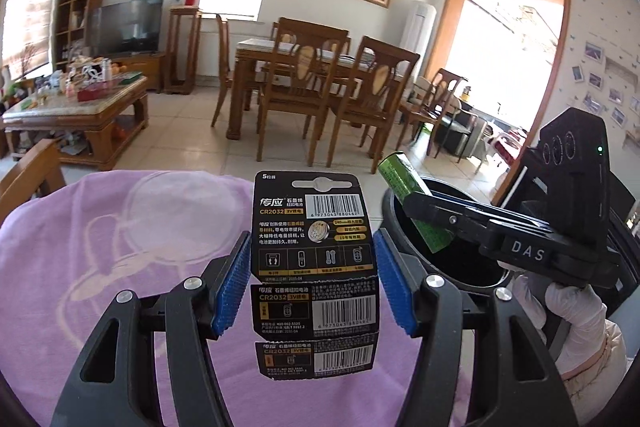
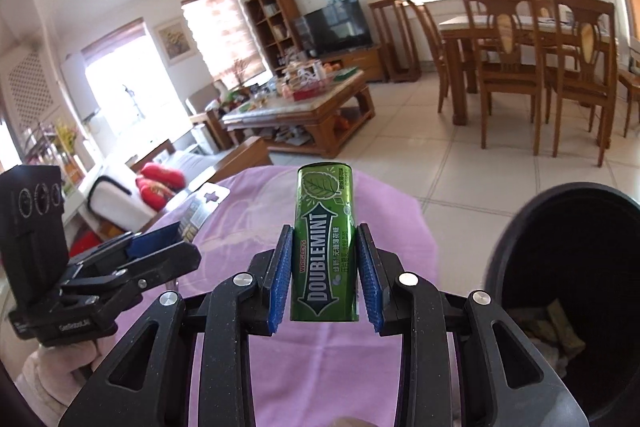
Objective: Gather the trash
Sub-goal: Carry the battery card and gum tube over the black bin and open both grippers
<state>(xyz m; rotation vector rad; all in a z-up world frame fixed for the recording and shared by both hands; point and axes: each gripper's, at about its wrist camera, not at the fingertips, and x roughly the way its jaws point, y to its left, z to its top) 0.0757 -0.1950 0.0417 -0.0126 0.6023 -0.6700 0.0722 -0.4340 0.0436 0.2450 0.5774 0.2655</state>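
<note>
My left gripper (image 1: 314,267) is shut on a black CR2032 battery card (image 1: 314,227), held upright above a purple cloth (image 1: 120,247). My right gripper (image 2: 325,275) is shut on a green Doublemint gum tin (image 2: 323,239), held upright above the same cloth (image 2: 248,235). In the left wrist view the right gripper (image 1: 424,211) holds the tin (image 1: 404,179) over the rim of a black trash bin (image 1: 472,267). In the right wrist view the bin (image 2: 568,291) is at the right with some trash inside, and the left gripper (image 2: 160,247) with the card (image 2: 200,211) is at the left.
A wooden coffee table (image 1: 80,107) cluttered with items stands at the back left. A dining table with several chairs (image 1: 320,79) stands on the tiled floor behind. A sofa with red cushions (image 2: 156,183) is at the left in the right wrist view.
</note>
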